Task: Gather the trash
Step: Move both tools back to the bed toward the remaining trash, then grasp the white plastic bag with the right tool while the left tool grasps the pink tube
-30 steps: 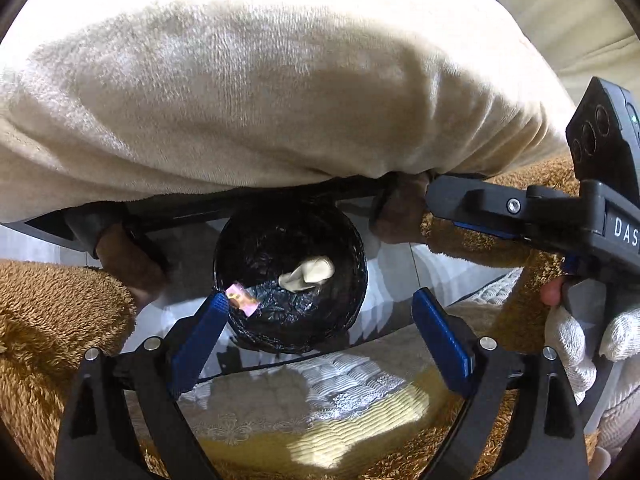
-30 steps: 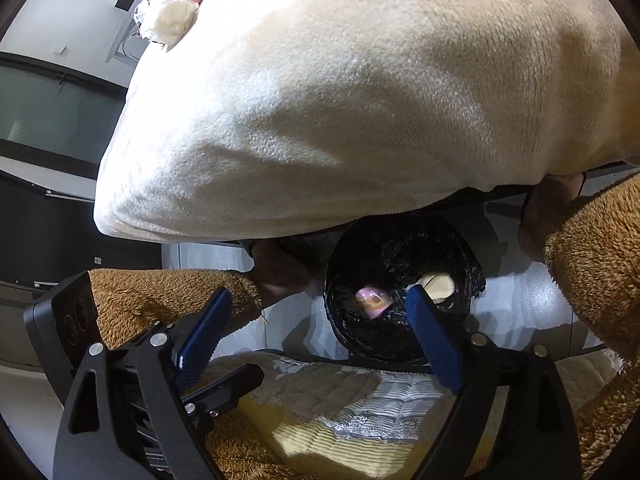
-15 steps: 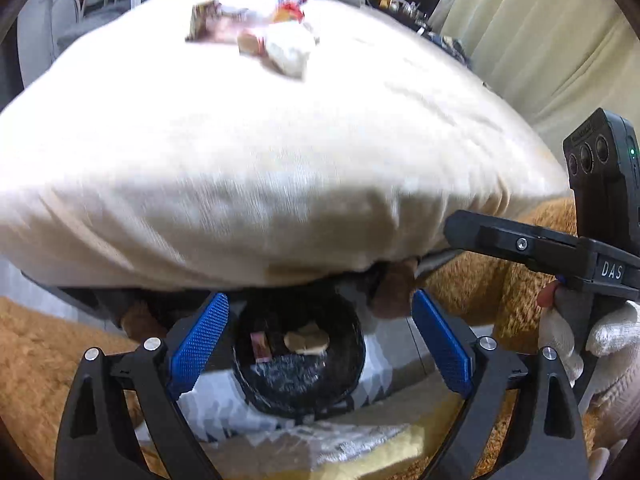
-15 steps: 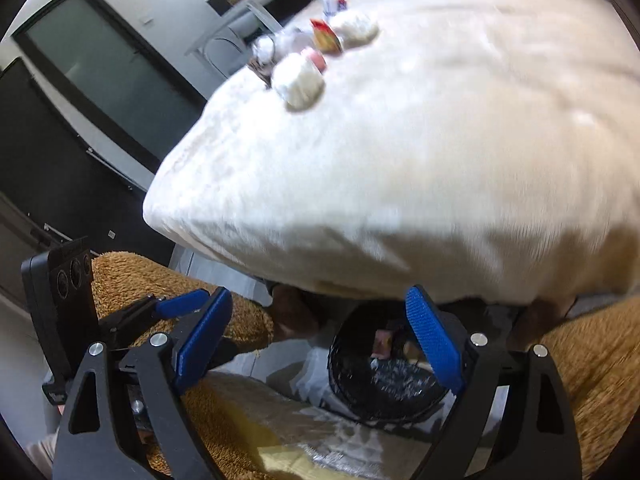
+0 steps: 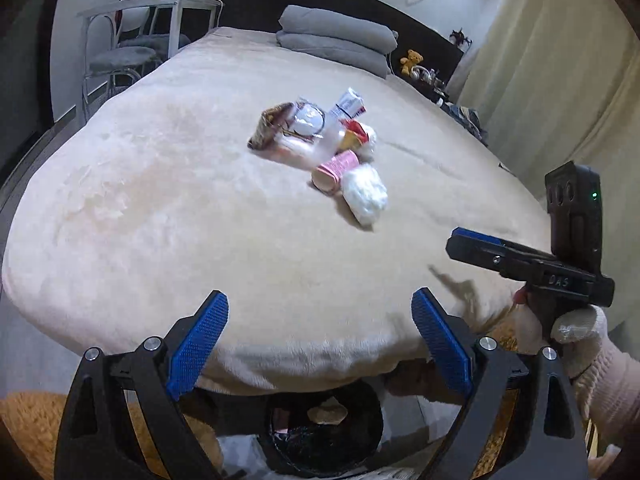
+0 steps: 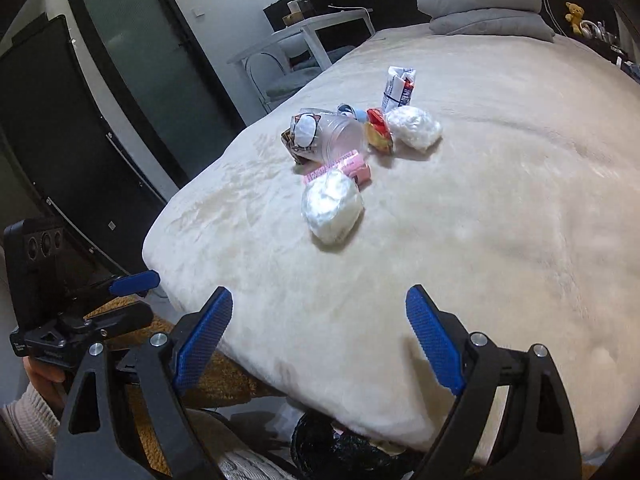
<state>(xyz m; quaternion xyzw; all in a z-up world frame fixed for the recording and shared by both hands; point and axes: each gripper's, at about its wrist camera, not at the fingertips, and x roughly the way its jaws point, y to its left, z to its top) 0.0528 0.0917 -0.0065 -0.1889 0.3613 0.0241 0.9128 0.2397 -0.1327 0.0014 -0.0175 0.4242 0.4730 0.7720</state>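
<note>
A pile of trash lies mid-bed on the cream blanket [image 5: 168,208]: a white crumpled wad [image 5: 365,195] [image 6: 331,206] nearest me, a pink wrapper [image 5: 335,166] [image 6: 347,166], a clear plastic cup [image 6: 334,136], a red-yellow wrapper [image 6: 377,131], a second white wad [image 6: 414,126], a small carton [image 5: 347,105] [image 6: 397,89] and a brown packet [image 5: 269,125]. A black-lined bin [image 5: 326,436] [image 6: 340,454] holding some trash sits on the floor under the bed's near edge. My left gripper [image 5: 320,344] and right gripper [image 6: 320,340] are both open and empty, over the bed's near edge.
Grey folded pillows [image 5: 336,40] lie at the bed's head. A white table with a chair [image 5: 132,36] stands at the far left. Curtains [image 5: 560,80] hang on the right. A brown shaggy rug [image 5: 32,424] lies on the floor by the bin. A dark door [image 6: 152,60] is at left.
Both grippers have risen from bin level below the bed's edge to above the blanket. The trash pile has come into full view and the bin has dropped to the frame bottom.
</note>
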